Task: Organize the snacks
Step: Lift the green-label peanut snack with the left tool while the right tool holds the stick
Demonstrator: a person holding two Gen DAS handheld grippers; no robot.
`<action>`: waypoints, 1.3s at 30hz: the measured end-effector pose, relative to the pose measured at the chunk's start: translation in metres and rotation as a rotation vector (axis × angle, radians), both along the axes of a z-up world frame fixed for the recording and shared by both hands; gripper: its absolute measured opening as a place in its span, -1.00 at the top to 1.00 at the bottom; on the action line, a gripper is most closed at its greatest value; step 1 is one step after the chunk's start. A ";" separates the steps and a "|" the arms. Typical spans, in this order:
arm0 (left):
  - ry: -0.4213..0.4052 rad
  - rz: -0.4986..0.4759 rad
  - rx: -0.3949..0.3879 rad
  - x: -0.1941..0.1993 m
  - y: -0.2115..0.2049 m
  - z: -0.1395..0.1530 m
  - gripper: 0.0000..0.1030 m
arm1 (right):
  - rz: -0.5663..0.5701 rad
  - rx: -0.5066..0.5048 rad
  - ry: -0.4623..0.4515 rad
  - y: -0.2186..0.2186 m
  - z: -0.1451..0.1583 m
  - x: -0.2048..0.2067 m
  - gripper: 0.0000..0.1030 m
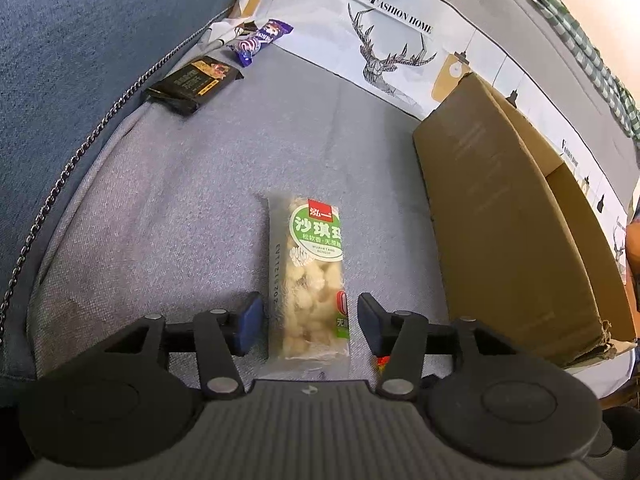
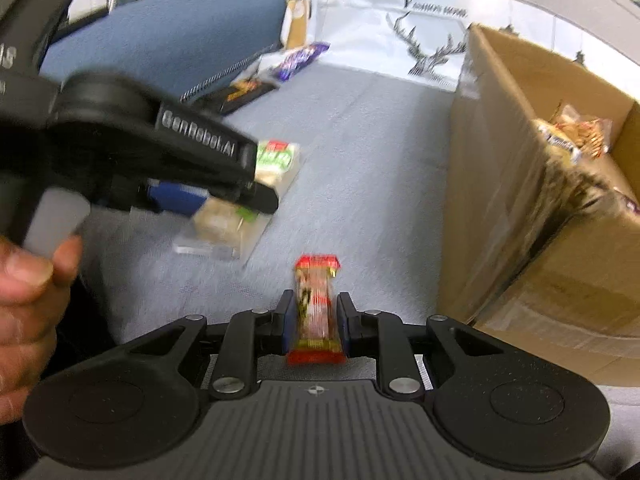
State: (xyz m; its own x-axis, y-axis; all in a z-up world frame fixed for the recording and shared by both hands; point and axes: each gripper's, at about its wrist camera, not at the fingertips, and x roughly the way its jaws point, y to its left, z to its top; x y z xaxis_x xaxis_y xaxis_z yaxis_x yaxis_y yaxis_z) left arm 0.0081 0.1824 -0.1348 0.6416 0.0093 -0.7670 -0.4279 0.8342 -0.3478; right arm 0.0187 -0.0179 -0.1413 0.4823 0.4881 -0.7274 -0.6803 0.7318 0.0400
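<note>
A clear pack of pale puffed snack with a green label (image 1: 312, 276) lies flat on the grey sofa seat (image 1: 180, 208). My left gripper (image 1: 310, 322) straddles its near end, open, and its blue pads (image 1: 250, 324) stand just off the wrapper on both sides. In the right wrist view the same pack (image 2: 276, 160) shows partly under that gripper's black body. My right gripper (image 2: 316, 312) is shut on a narrow snack pack with red ends (image 2: 316, 280), held lengthwise above the seat. An open cardboard box (image 2: 520, 200) stands to the right.
Inside the box (image 1: 500, 220) lie several wrapped snacks (image 2: 576, 136). A black pack (image 1: 192, 82) and a purple pack (image 1: 260, 40) lie at the far left by a metal chain (image 1: 80, 152). A deer-print cushion (image 1: 380, 40) backs the seat. A person's hand (image 2: 24, 300) holds the left gripper.
</note>
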 end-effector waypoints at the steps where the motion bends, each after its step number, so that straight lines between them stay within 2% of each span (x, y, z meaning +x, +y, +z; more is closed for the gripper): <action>1: -0.002 0.002 0.005 0.000 -0.001 0.000 -0.18 | -0.005 0.009 -0.004 -0.001 0.001 0.001 0.58; 6: -0.008 -0.007 0.035 0.004 -0.008 -0.002 -0.26 | -0.008 -0.024 0.005 0.001 -0.005 0.001 0.60; 13: -0.011 -0.023 0.073 0.005 -0.015 -0.004 -0.25 | -0.003 -0.038 0.003 0.004 -0.006 -0.002 0.61; 15: -0.010 -0.024 0.082 0.006 -0.015 -0.004 -0.23 | -0.001 -0.041 -0.002 0.005 -0.007 -0.002 0.64; 20: 0.005 -0.029 0.127 0.008 -0.020 -0.004 0.09 | -0.007 -0.030 -0.019 0.004 -0.006 -0.005 0.65; 22: 0.007 -0.036 0.133 0.008 -0.020 -0.004 0.16 | -0.011 -0.023 -0.024 0.003 -0.004 -0.005 0.65; 34: 0.003 -0.049 0.109 0.008 -0.018 -0.005 0.16 | -0.010 -0.055 -0.011 0.005 -0.009 -0.005 0.65; 39: 0.003 -0.057 0.126 0.009 -0.019 -0.006 0.16 | -0.008 -0.057 -0.012 0.005 -0.009 -0.005 0.65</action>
